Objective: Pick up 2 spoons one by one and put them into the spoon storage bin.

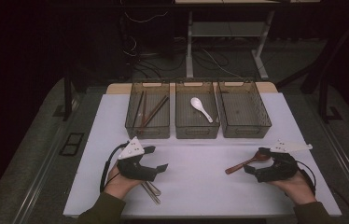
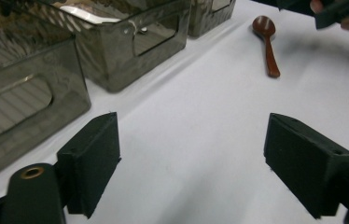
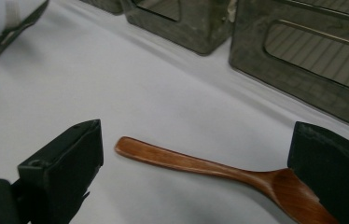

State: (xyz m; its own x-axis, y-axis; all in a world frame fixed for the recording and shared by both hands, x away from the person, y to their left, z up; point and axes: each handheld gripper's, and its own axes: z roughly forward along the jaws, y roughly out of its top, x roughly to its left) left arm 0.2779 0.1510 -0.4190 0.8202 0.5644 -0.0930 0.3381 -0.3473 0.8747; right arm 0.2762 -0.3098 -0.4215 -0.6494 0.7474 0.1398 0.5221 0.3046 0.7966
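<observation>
Three smoked, see-through bins [image 1: 197,116] stand side by side at the far edge of the white table [image 1: 200,182]. The left bin holds brown chopsticks [image 1: 153,111], the middle one a white spoon [image 1: 201,108]; nothing can be made out in the right one. In both gripper views the bins are cut off by the frame, and their contents are hard to make out through the tinted walls.

Left gripper [image 1: 153,158]: jaws spread wide, nothing between them. It sits above the near left part of the table. Metal utensils [image 1: 151,191] lie just beside the left hand [image 1: 118,183], partly hidden under it, so their type cannot be told.

Right gripper [image 1: 255,161]: jaws wide apart, holding nothing. The wooden spoon [image 1: 245,163] lies flat on the table at this gripper. In the right gripper view its handle [image 3: 177,158] runs across the gap between the jaws, and its bowl end passes behind the right-hand jaw, cut off by the frame. Contact between jaw and spoon cannot be told. In the high view the bowl is partly hidden by the gripper body; the handle points toward the table centre.
</observation>
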